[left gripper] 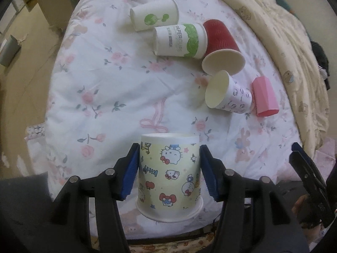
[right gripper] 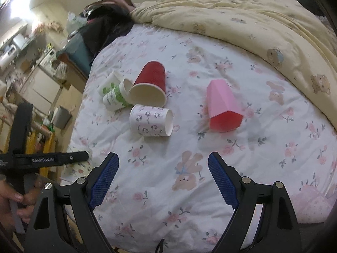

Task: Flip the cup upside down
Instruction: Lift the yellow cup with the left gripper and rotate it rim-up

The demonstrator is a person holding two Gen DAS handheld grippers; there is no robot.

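Observation:
A yellow Hello Kitty paper cup (left gripper: pixel 169 177) stands upside down on the floral bed cover, rim down, base up. My left gripper (left gripper: pixel 169 168) has its jaws on both sides of the cup; a narrow gap shows at each blue pad, so it looks open around the cup. My right gripper (right gripper: pixel 163 179) is open and empty above the cover; one of its fingers (left gripper: pixel 303 164) shows at the right of the left wrist view.
Several cups lie on their sides further back: a red one (left gripper: pixel 221 42) (right gripper: pixel 150 84), a pink one (left gripper: pixel 264 97) (right gripper: pixel 223 107), a small patterned white one (left gripper: pixel 229 93) (right gripper: pixel 150 120), two green-printed white ones (left gripper: pixel 179 41) (left gripper: pixel 153 16). A cream blanket (right gripper: pixel 252 21) borders the right. The bed edge is at left.

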